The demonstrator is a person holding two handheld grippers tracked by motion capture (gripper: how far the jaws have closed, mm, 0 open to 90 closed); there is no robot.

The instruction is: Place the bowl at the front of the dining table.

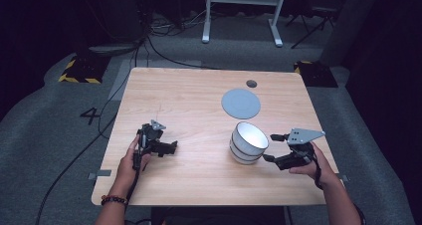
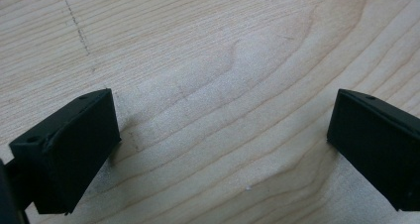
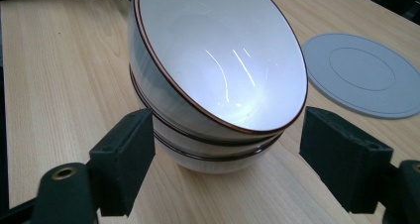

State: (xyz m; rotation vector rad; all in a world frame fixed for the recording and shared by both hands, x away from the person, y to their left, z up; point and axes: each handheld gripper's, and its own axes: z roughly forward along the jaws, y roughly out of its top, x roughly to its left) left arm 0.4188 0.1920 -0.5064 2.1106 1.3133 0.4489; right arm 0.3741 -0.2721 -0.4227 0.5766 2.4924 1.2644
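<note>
While the stack of bowls (image 1: 248, 143) stood on the wooden table (image 1: 199, 100), a little to the right of its middle, the right gripper (image 1: 272, 147) was just beside it with its jaws spread wide and nothing between them. In the right gripper view, the two black pads (image 3: 124, 157) were on either side of the lowest bowls, close but apart from them. I judge that the gripper was placed so in order to close on the stack, or on its top bowl (image 3: 218, 55). This top bowl was tilted toward the gripper and not seated flat in the others, so its white inside was visible, and it was empty. How many bowls were under it I cannot tell exactly; at least two rims were showing.

The left gripper (image 1: 166, 146) was well apart from the stack, low over bare wood, also wide open and holding nothing. It seemed to be waiting. Behind the bowls lay a flat grey round mat (image 1: 241, 103), probably the place for a bowl.
</note>
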